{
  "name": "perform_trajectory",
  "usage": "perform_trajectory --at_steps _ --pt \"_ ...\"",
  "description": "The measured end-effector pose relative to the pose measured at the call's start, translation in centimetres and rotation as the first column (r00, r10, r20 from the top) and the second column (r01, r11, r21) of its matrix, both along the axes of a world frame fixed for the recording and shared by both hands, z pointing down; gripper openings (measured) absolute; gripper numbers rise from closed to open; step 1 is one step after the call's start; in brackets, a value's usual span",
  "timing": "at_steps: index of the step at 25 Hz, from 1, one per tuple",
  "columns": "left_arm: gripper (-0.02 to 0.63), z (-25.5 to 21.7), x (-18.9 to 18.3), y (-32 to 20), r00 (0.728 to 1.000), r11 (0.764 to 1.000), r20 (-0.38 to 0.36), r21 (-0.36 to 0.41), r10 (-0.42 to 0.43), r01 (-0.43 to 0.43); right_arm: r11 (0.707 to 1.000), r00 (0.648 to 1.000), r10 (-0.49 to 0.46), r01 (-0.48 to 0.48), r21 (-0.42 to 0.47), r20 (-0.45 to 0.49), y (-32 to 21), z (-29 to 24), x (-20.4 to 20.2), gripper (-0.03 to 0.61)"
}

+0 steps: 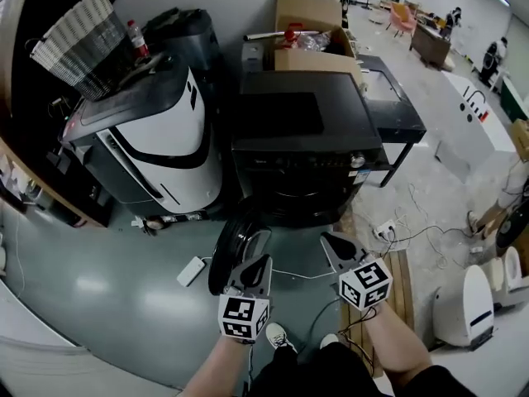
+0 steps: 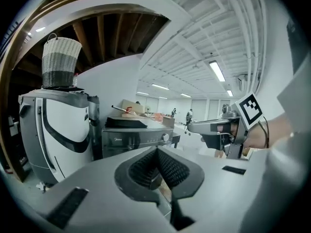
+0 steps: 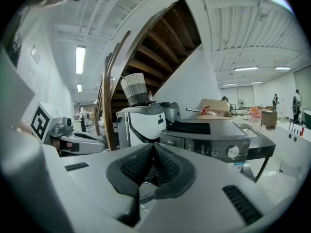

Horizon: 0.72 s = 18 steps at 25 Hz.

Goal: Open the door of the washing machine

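The black front-loading washing machine [image 1: 302, 131] stands in the middle of the head view. Its round door [image 1: 235, 238] hangs swung out to the left of the drum opening. My left gripper [image 1: 263, 260] is held up just right of the door's edge, jaws shut and empty. My right gripper [image 1: 329, 240] hovers beside it in front of the machine, also shut on nothing. The left gripper view shows its closed pads [image 2: 158, 152], the machine's control panel [image 2: 138, 140] beyond, and the right gripper [image 2: 192, 126]. In the right gripper view the closed pads [image 3: 153, 147] sit before the machine [image 3: 209, 142].
A white and grey appliance [image 1: 157, 139] stands left of the washer with a woven basket [image 1: 78, 44] on top. Behind are cardboard boxes [image 1: 310, 23]; a black table [image 1: 397, 106] stands to the right. A power strip [image 1: 192, 270] and cables [image 1: 421, 222] lie on the floor.
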<state>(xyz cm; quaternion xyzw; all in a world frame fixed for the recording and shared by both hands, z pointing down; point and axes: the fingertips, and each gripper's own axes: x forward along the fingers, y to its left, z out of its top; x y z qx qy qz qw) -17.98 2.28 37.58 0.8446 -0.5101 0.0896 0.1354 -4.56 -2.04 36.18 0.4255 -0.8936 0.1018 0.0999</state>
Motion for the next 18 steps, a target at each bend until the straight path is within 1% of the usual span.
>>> perform_trajectory --at_steps 4,9,13,18 --pt "0.019 -1.3 4.5 2.2 1.000 1.000 -0.007 -0.005 0.015 -0.015 0.999 0.998 0.048 -0.048 -0.003 0.045 2.0 -2.1 5.5 0.017" --pt "0.018 -2.6 9.9 5.1 1.000 1.000 -0.020 -0.009 0.003 -0.003 0.998 0.996 0.057 -0.057 0.001 0.063 5.0 -3.8 11.3 0.017" --pt "0.018 -2.9 13.2 7.8 1.000 1.000 -0.001 -0.023 -0.008 0.008 0.999 0.997 0.039 -0.039 -0.003 0.066 7.9 -4.3 14.0 0.017" --pt "0.018 -3.0 15.8 10.8 1.000 0.999 0.003 -0.027 -0.021 0.021 1.000 0.998 0.010 -0.010 -0.002 0.058 10.8 -4.1 16.1 0.017"
